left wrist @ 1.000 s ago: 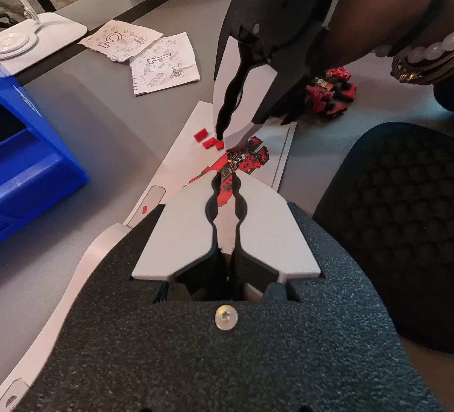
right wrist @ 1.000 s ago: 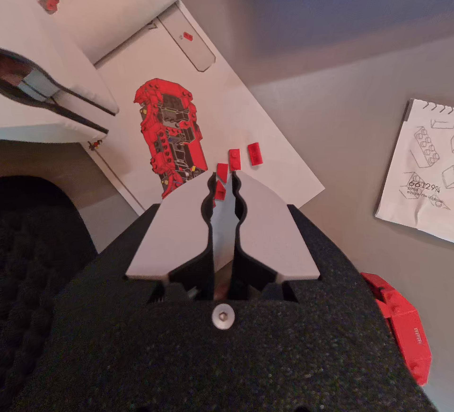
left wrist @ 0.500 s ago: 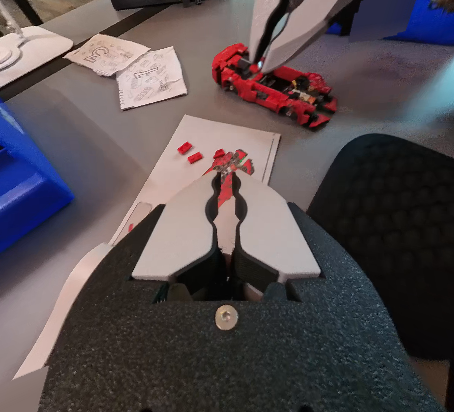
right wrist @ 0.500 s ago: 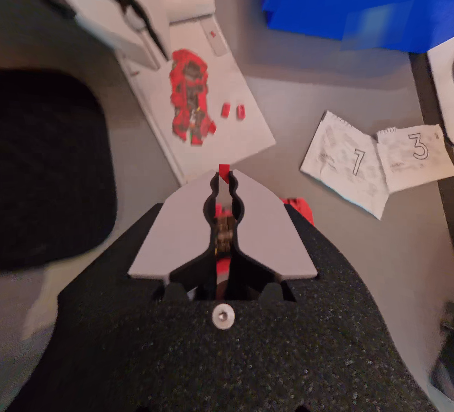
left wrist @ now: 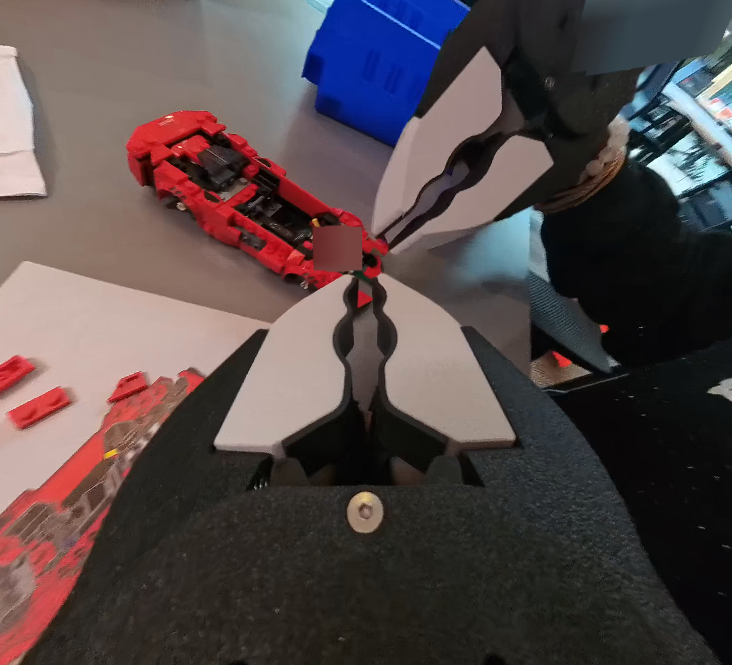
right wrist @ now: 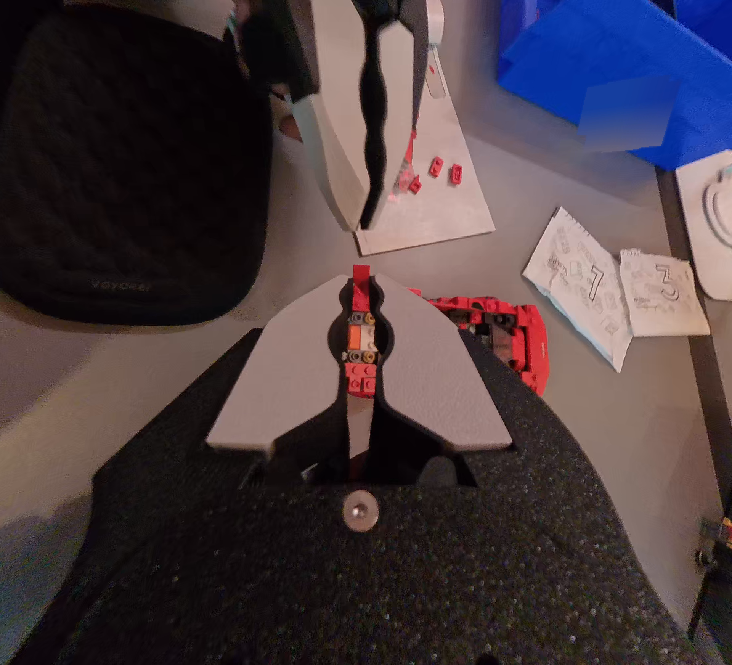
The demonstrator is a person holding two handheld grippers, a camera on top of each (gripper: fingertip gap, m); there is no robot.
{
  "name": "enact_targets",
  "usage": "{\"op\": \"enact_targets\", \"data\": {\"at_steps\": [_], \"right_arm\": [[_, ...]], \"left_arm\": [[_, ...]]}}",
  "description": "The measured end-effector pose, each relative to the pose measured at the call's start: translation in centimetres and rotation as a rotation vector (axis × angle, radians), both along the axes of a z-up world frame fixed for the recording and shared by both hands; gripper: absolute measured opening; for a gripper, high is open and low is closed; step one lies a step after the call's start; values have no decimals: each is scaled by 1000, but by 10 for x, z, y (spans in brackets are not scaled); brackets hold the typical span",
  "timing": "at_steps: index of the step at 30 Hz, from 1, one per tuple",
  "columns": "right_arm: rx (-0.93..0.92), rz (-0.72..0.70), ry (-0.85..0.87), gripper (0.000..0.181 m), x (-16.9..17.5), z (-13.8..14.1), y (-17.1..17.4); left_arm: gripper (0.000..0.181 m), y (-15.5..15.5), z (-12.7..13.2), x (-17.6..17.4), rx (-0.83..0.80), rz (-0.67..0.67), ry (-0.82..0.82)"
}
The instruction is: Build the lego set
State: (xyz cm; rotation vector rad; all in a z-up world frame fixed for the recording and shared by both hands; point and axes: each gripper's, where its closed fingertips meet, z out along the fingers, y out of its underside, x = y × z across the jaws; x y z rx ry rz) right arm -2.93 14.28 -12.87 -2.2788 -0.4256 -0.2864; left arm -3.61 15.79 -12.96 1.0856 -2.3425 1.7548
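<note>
— Where did we have the red car (left wrist: 233, 190)?

— On the grey worktop (left wrist: 119, 63), beside the instruction sheet (left wrist: 99, 325), its nose between our two grippers.

— And our right gripper (right wrist: 362, 273)?

— Its fingers (right wrist: 301, 360) were pinched on a small red plate (right wrist: 361, 274), right above the car's front end.

— The left gripper (left wrist: 362, 281)?

— Fingers (left wrist: 293, 376) drawn narrow, only a slim gap, tips at the car's nose; we couldn't tell whether they gripped anything.

— Spare parts?

— Three loose red plates (left wrist: 39, 406) lay on the sheet; blue bins (right wrist: 618, 51) stood behind.
</note>
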Motion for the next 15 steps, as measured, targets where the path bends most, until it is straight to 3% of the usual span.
{"op": "enact_targets", "data": {"at_steps": [9, 11, 15], "right_arm": [[23, 46, -55, 8, -5, 8, 5], [-10, 7, -56, 8, 1, 3, 5], [-30, -76, 8, 8, 12, -6, 31]], "left_arm": [[11, -17, 6, -4, -135, -43, 130], [12, -2, 1, -2, -66, -5, 114], [10, 71, -9, 12, 187, 236, -24]]}}
